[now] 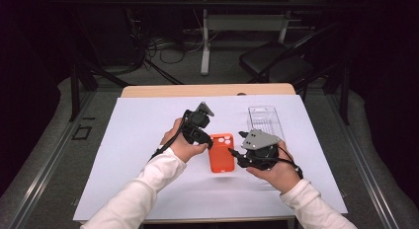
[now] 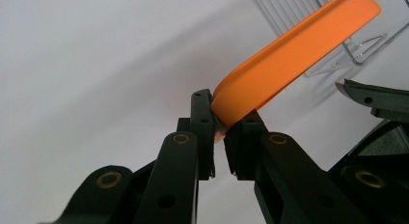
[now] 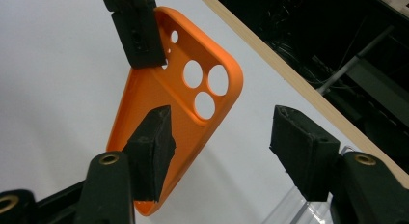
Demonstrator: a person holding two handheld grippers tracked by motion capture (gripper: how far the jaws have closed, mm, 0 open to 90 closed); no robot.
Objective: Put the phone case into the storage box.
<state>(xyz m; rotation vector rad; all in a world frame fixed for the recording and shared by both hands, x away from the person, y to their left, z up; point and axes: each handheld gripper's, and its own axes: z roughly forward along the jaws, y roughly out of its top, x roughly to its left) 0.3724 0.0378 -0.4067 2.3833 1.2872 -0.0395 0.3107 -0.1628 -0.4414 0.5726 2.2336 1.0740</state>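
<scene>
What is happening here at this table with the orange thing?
A person works with a gripper in each hand over a white sheet. The left gripper is shut on the edge of an orange phone case, holding it tilted above the sheet. The right gripper is open, its jaws beside the case, not pressing on it. A clear plastic package lies behind the right gripper.

A dark room: grey floor, tangled cables, a black chair and a second table beyond the white-covered tabletop.
</scene>
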